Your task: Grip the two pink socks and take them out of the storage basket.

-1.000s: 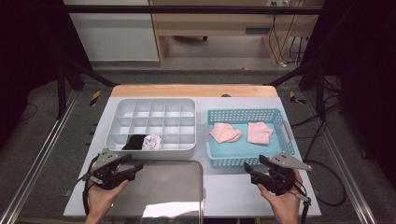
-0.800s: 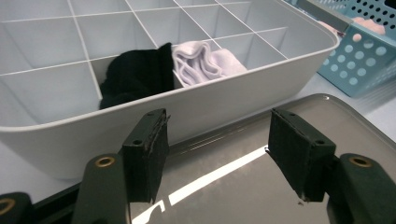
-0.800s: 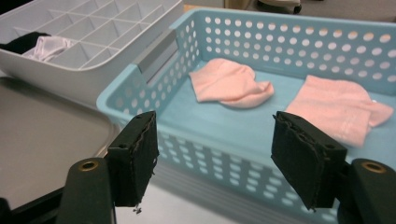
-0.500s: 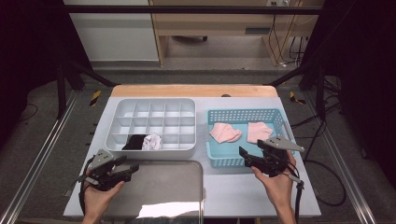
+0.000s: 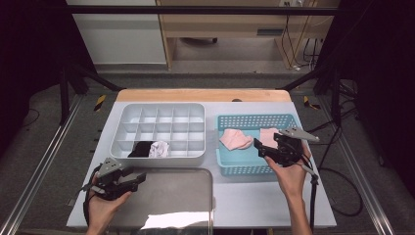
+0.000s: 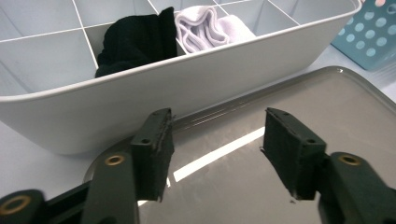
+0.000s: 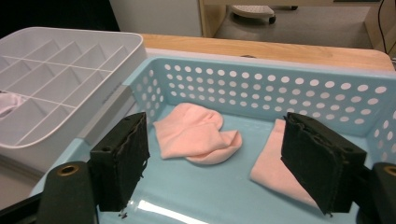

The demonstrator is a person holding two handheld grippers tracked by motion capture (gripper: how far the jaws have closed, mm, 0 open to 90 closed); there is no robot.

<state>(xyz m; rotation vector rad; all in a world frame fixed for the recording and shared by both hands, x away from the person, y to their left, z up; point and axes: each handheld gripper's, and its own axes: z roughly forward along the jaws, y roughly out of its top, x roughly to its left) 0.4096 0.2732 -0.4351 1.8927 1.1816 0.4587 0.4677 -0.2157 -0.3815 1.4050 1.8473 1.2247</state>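
While the right tongs (image 7: 215, 158) hang released over the blue basket (image 7: 280, 88), pink socks (image 7: 198, 133) at twelve o'clock (untouched), left tongs (image 6: 217, 149) released above the tray (image 6: 280, 186).

Divided tray at 9 o'clock, basket at 3 o'clock on the counter (image 5: 254, 196).
Two socks (image 5: 149, 149) sit in the divided tray (image 5: 159, 110)'s 6 o'clock row; two folded cloths (image 5: 236, 139) lie in the basket (image 5: 244, 169); a metal tray (image 5: 166, 196) lies at 6 o'clock.

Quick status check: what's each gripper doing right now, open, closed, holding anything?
Left gripper: open, empty, over the metal tray.
Right gripper: open, empty, over the blue basket, facing the pink socks.
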